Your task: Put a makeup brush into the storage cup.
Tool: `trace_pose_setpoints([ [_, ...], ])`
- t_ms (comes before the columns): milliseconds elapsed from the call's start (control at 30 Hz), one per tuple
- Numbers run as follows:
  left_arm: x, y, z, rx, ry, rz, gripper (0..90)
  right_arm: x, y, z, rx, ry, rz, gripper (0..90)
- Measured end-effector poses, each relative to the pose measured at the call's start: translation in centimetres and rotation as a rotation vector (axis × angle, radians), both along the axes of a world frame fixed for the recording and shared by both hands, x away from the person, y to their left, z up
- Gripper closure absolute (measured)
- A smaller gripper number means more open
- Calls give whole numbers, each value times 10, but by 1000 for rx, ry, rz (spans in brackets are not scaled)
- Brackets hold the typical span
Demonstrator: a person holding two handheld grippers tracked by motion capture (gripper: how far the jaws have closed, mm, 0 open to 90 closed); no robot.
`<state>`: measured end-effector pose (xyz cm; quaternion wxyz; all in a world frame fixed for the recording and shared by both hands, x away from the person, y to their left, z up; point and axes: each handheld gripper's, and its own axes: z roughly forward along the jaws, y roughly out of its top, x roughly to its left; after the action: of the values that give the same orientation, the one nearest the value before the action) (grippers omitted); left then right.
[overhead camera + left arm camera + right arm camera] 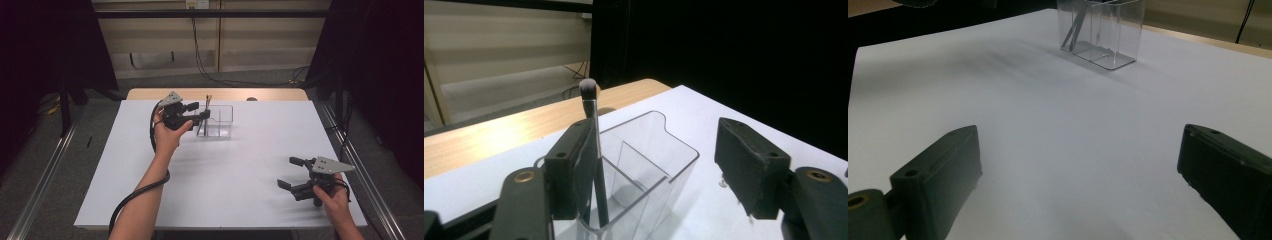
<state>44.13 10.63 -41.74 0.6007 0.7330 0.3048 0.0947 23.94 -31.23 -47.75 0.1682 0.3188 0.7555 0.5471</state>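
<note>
A clear plastic organizer box [220, 122] with compartments stands at the back middle of the white table. A makeup brush [207, 101] stands upright in its left compartment, bristles up. My left gripper [200, 110] is open right beside the box's left end. In the left gripper view the brush [589, 92] leans just by the left pad, untouched by the right jaw, and the box [674, 165] sits between the wide jaws of the gripper [651, 135]. My right gripper [287, 172] is open and holds nothing at the front right. Its own view [1078, 145] shows the box [1108, 30] far ahead.
The white table top [225, 170] lies on a wooden table whose back strip [220, 94] shows behind it. Metal rails [45, 170] run along both sides. Cables [210, 75] trail on the floor beyond the table.
</note>
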Motion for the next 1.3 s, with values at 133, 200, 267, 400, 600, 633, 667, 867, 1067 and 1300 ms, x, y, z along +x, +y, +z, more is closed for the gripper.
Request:
trace_pose_setpoints([
  [133, -2, 2, 0, -3, -2, 5, 256, 0, 1, 0, -3, 0, 2, 34],
  [200, -3, 3, 0, -7, 2, -4, 231, 1, 1, 0, -4, -1, 4, 33],
  [267, -4, 5, 0, 9, -8, 6, 202, 1, 1, 0, -3, -2, 4, 34],
  [400, -7, 7, 1, 4, -19, 10, 154, 1, 2, 0, 0, -3, 6, 33],
  [600, -11, 9, 3, 11, -32, -4, 112, 1, 3, 0, -4, -2, 8, 33],
  [633, -11, 9, 3, 14, -33, -8, 107, 1, 3, 0, -3, -3, 9, 33],
  [667, -12, 10, 3, 14, -31, -10, 102, 1, 4, 0, -1, -5, 8, 33],
  [867, -16, 11, 1, 14, -33, -9, 67, 2, 5, 0, -5, -1, 8, 32],
  [1067, -19, 14, -3, -4, -24, -8, 40, 1, 5, -1, -6, -1, 7, 32],
  [1300, -26, 18, -6, -6, -23, -21, 27, -1, 5, 1, -9, -7, 2, 30],
])
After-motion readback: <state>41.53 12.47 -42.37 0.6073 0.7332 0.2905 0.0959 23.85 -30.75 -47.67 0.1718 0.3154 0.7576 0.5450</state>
